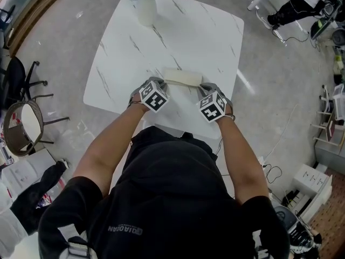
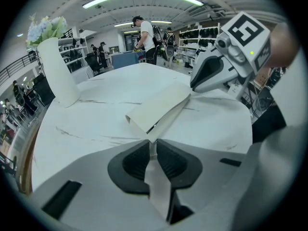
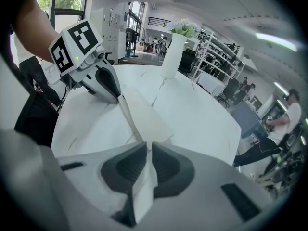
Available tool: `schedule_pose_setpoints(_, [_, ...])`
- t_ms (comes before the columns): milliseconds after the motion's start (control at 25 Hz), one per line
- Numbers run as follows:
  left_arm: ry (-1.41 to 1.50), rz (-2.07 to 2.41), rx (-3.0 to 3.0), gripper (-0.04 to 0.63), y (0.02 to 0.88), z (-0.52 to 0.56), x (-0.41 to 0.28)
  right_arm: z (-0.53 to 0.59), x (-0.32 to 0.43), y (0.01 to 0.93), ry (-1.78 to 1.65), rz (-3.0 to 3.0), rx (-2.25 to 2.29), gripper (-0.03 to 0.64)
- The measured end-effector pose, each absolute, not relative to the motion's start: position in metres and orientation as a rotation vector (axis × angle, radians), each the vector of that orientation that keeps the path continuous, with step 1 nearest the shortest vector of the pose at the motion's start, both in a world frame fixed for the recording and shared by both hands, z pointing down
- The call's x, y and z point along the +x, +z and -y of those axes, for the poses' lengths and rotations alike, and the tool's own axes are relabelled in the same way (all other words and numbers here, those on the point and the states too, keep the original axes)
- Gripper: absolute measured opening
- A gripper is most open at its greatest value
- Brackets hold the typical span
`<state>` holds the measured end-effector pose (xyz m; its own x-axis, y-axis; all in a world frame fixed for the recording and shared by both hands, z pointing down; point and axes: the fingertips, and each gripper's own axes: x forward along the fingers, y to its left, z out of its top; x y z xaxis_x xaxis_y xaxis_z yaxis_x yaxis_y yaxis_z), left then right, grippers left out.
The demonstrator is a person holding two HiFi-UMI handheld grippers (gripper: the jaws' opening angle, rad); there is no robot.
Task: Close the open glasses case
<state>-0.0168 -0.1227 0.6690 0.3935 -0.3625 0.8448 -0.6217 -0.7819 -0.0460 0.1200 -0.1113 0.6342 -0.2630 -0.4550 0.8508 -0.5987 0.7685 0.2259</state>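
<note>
In the head view the left gripper (image 1: 160,84) and the right gripper (image 1: 204,88) cover both ends of the glasses case (image 1: 182,78), so only its middle shows. The person's head and shoulders hide the near edge of the tabletop (image 1: 188,31). At the far edge, the flowers in the vase (image 1: 146,8) are cut by the picture's top. In each gripper view the pressed-together jaws hide the thin case end they pinch, and the case's inside cannot be seen.

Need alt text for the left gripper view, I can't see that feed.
The left gripper is clamped on the near end of the cream glasses case, which lies on the white marble table; the right gripper holds its far end. A white vase of flowers stands back left.
</note>
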Motion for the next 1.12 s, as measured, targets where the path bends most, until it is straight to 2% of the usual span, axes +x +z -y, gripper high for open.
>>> schedule_pose_setpoints(1120, [1.384, 0.840, 2.403, 0.037, 0.661, 0.123, -0.018, 0.109, 0.123, 0.633, 0.168, 1.877, 0.753, 0.032])
